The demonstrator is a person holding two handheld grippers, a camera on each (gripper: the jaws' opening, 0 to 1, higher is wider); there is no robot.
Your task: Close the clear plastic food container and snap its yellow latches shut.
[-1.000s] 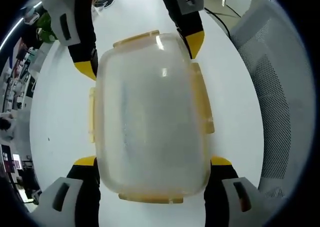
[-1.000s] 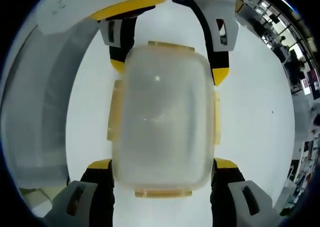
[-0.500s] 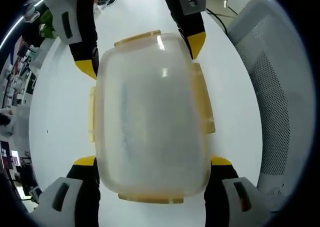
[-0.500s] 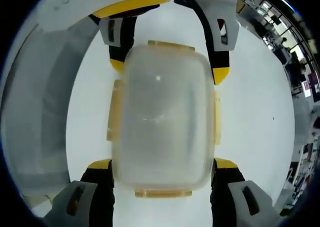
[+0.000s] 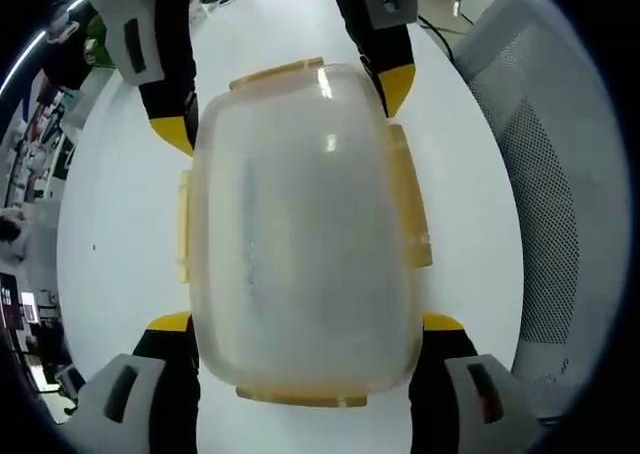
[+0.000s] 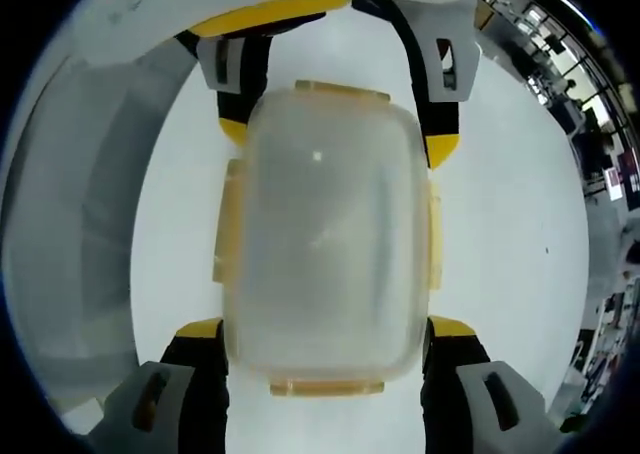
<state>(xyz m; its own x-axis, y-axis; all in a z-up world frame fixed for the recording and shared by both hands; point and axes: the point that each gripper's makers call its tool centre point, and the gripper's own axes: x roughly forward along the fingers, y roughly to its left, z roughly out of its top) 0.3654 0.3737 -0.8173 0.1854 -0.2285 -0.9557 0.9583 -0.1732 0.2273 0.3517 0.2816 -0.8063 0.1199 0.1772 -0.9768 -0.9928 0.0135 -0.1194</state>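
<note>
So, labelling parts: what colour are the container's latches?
Yellow latches on the clear container, best in right gripper view.

Barely anything different here tbh. In the left gripper view the right gripper (image 5: 290, 109) at the far end of the container (image 5: 300, 229) has crept a touch further up the picture, and the background slid a bit, so that's camera drift. Container hasn't budged on the table (image 5: 120, 234).

L gripper (image 5: 305, 324): black jaws, yellow tips, grey shells | R gripper (image 6: 325, 326): same

One container (image 5: 300, 224), four latches (image 5: 405, 209), two claws (image 5: 305, 329).
</note>
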